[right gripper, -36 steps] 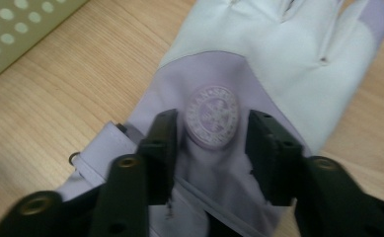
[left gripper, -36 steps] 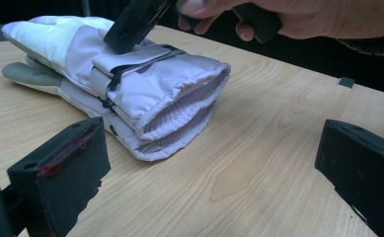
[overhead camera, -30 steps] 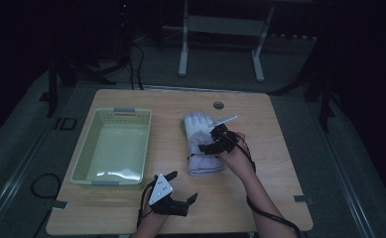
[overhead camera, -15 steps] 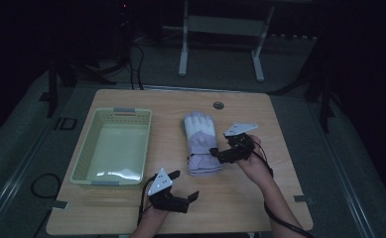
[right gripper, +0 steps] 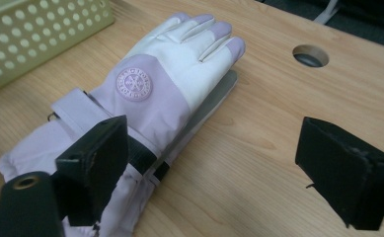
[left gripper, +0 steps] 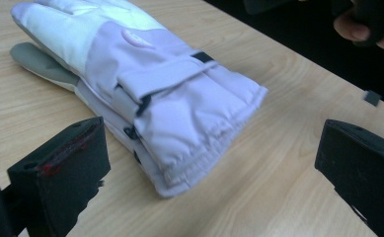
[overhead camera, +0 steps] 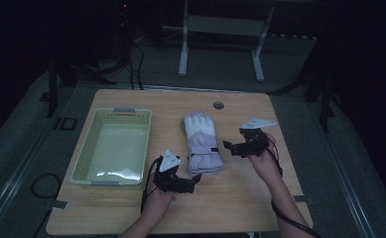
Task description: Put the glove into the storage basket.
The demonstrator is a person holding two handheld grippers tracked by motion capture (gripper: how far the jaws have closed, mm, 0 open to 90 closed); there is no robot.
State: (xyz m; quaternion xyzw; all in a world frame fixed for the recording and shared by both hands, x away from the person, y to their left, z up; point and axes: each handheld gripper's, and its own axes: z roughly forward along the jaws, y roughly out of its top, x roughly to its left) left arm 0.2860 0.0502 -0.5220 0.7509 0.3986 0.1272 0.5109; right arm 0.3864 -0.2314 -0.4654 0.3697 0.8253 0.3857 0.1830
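Observation:
A lavender and white glove lies flat in the middle of the wooden table, fingers pointing away, a second glove stacked under it. My left gripper hovers just in front of the cuff, open; in the left gripper view the glove lies ahead of the wide jaws of the gripper. My right gripper is to the right of the glove, apart from it. Its jaws have just been opening, and nothing is gripped between them. In the right gripper view the glove runs behind one jaw of the gripper.
A pale green perforated basket stands empty on the left of the table; its wall appears in the right gripper view. A round cable hole sits near the far edge. Bare wood surrounds the glove.
My right gripper has drawn away to the right, off the glove. My left gripper has lifted and moved toward the glove's cuff.

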